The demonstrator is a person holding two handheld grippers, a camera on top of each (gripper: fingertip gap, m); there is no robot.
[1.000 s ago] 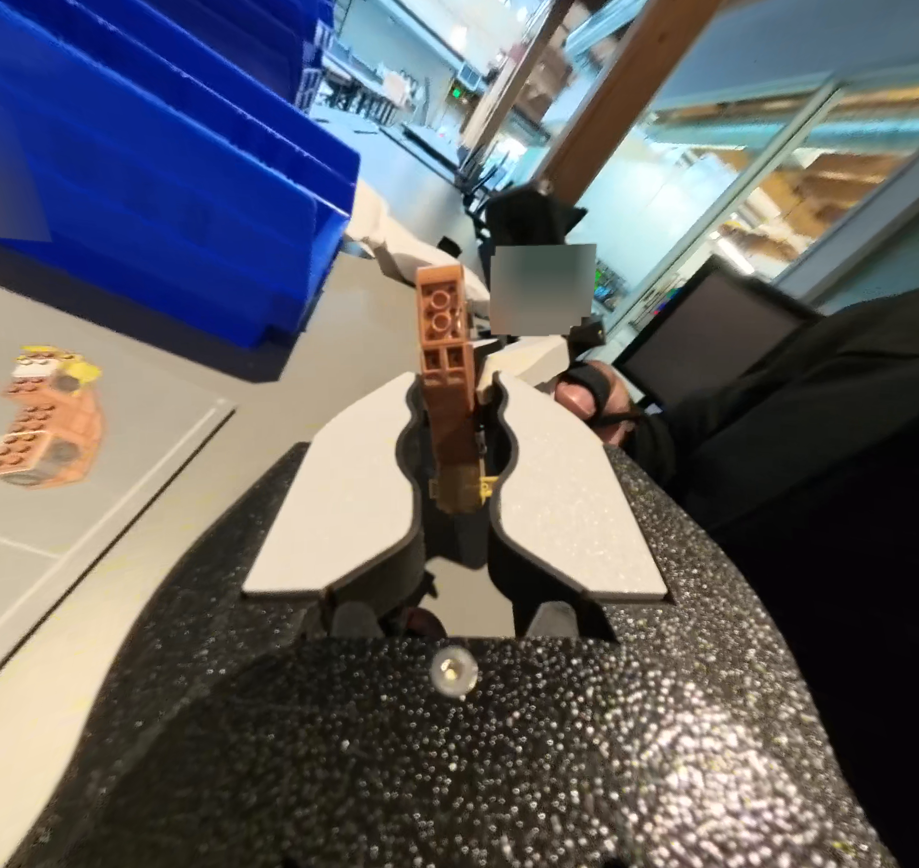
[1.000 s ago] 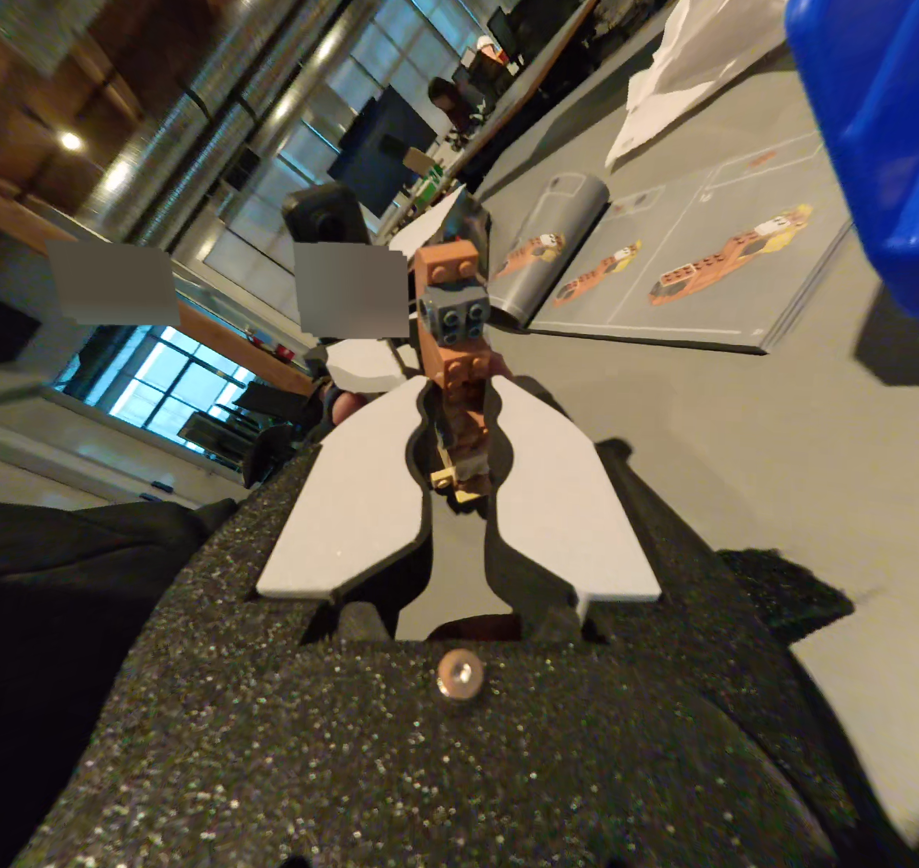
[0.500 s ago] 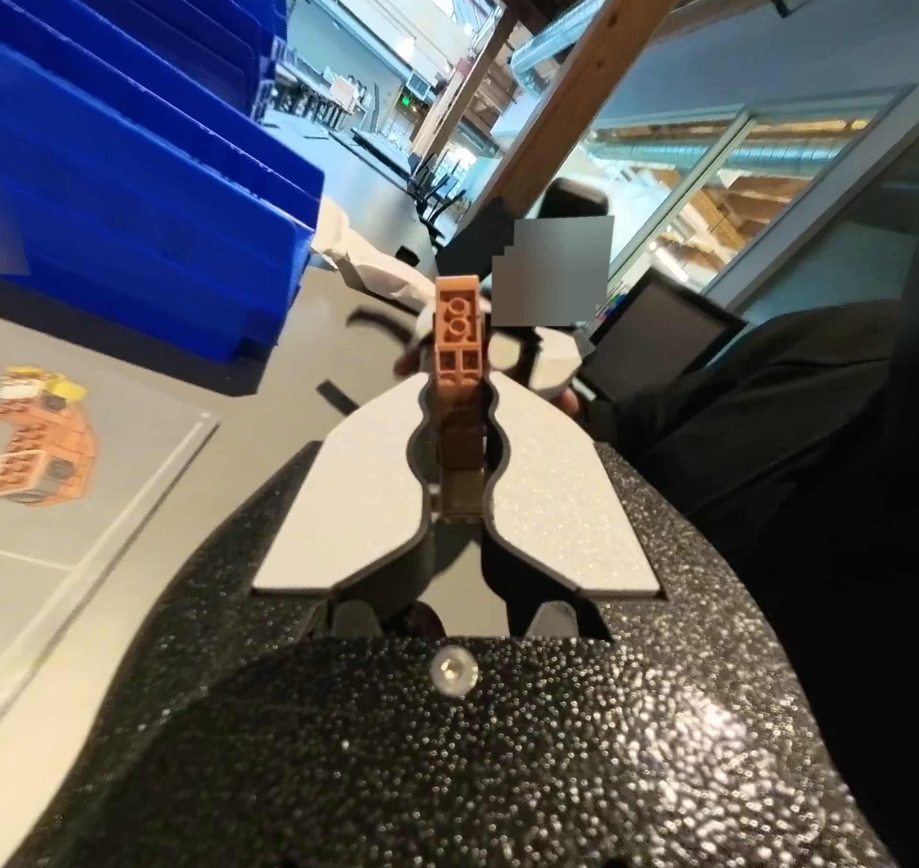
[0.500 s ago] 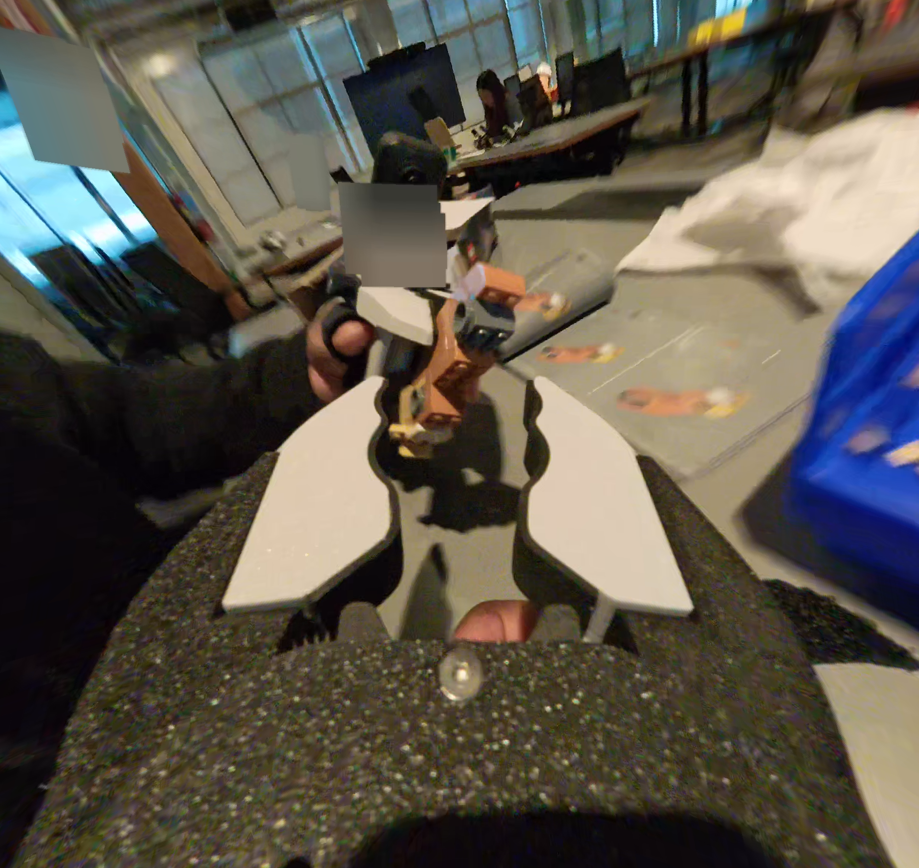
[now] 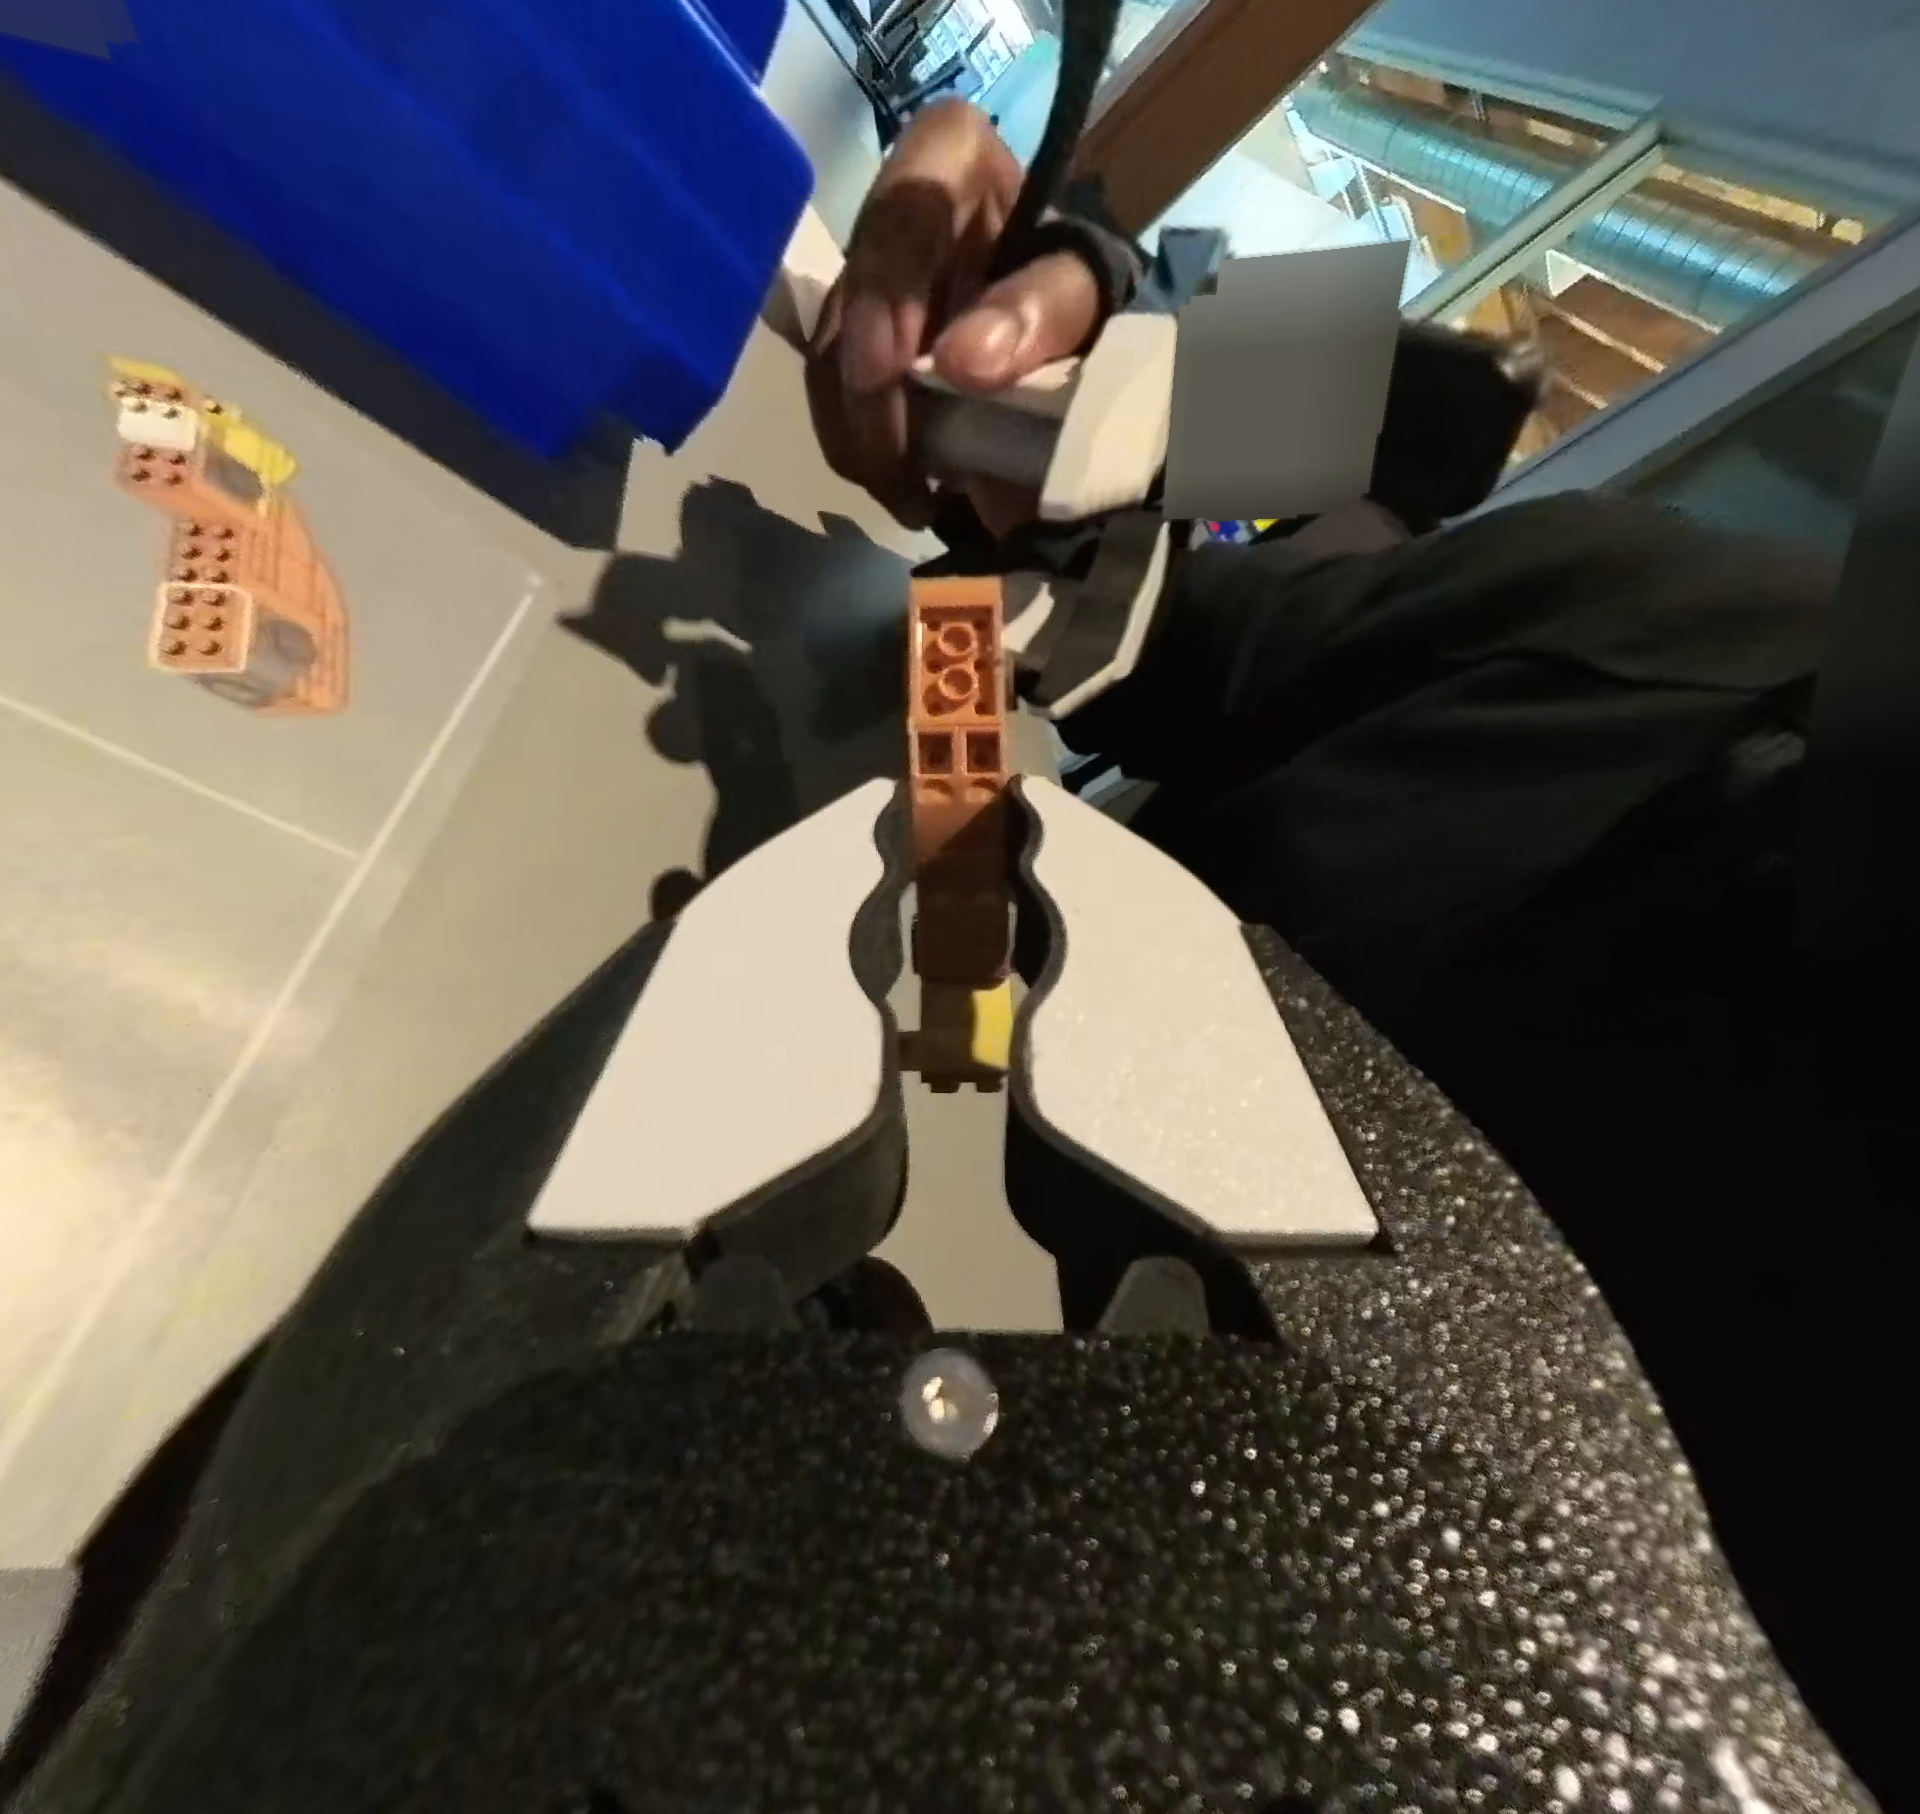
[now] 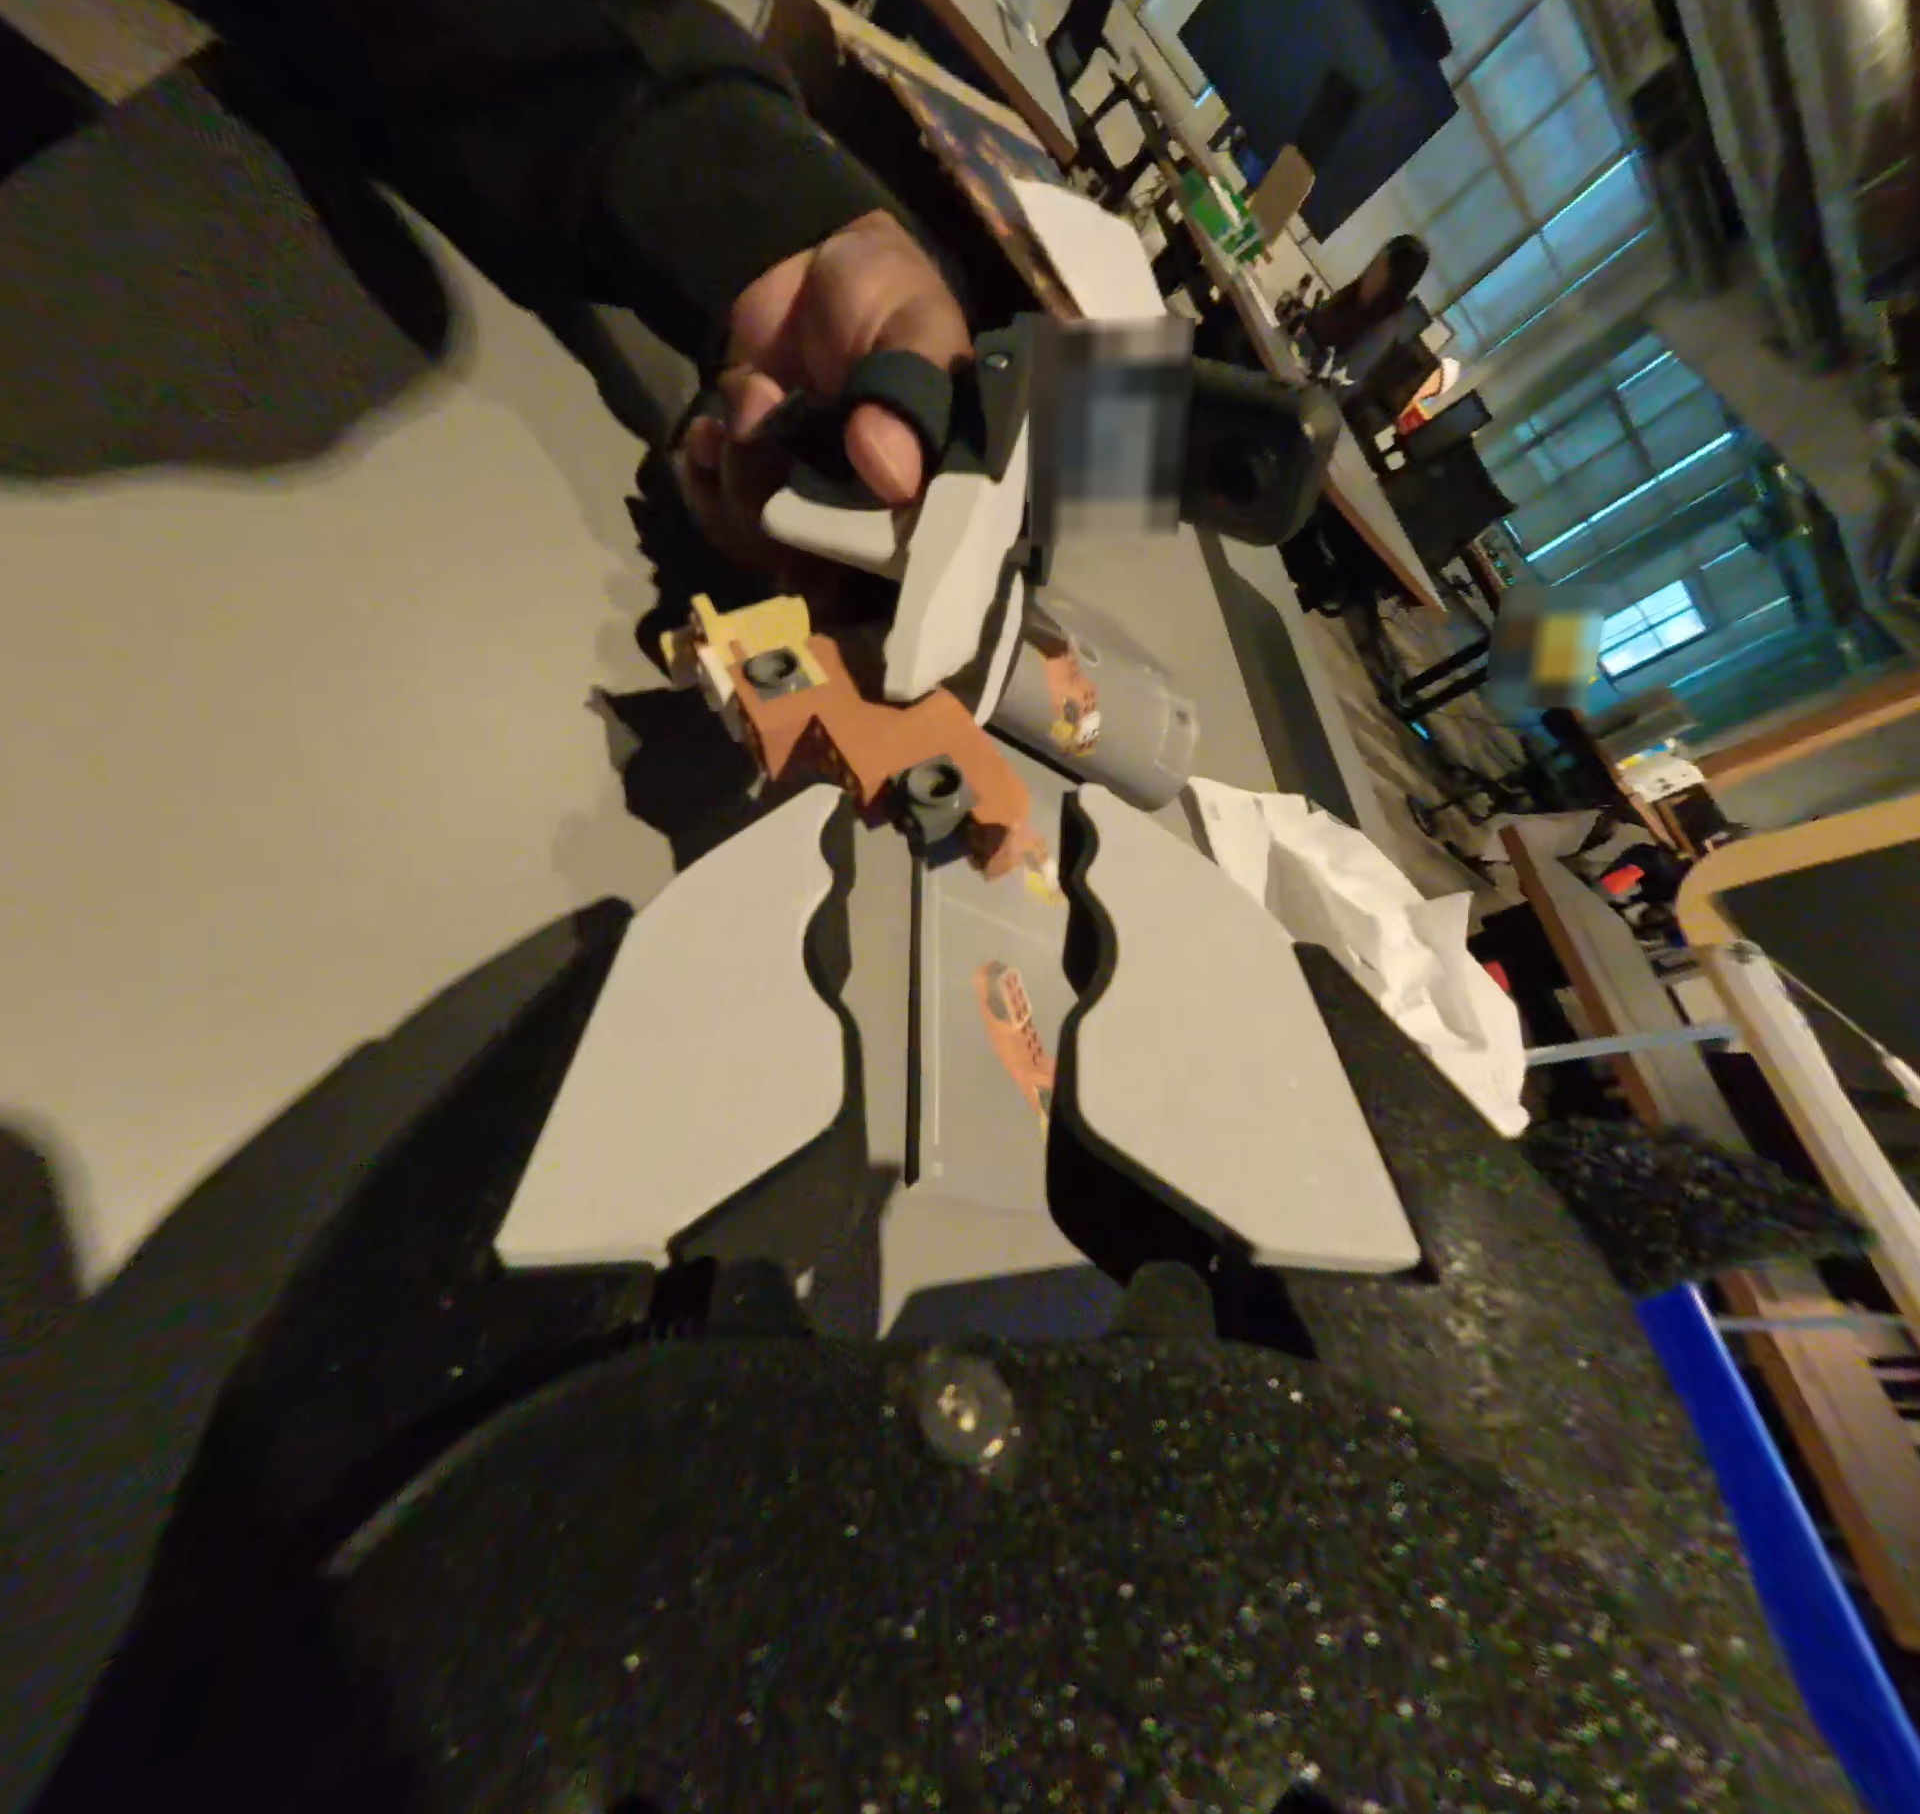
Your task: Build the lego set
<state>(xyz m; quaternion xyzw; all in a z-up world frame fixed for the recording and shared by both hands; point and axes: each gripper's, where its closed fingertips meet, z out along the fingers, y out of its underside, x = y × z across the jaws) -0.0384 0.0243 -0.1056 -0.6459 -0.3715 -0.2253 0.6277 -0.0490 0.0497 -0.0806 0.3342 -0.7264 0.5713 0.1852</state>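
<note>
Jaws: right gripper is now hanging wide and empty, having let go; left gripper is still clamping the model above the counter. Handoff looks complete, so right is likely freeing up for the next brick.

Left wrist view bright, daylight from windows; hard shadows across the counter. Right wrist view dimmer, yellowish. Wide-angle bending at the edges; motion blur on near surfaces and background.

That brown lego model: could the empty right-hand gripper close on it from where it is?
Probably yes. The right gripper is open, and the lego model, clamped by the left gripper, sits just past its fingertips with nothing between.
</note>
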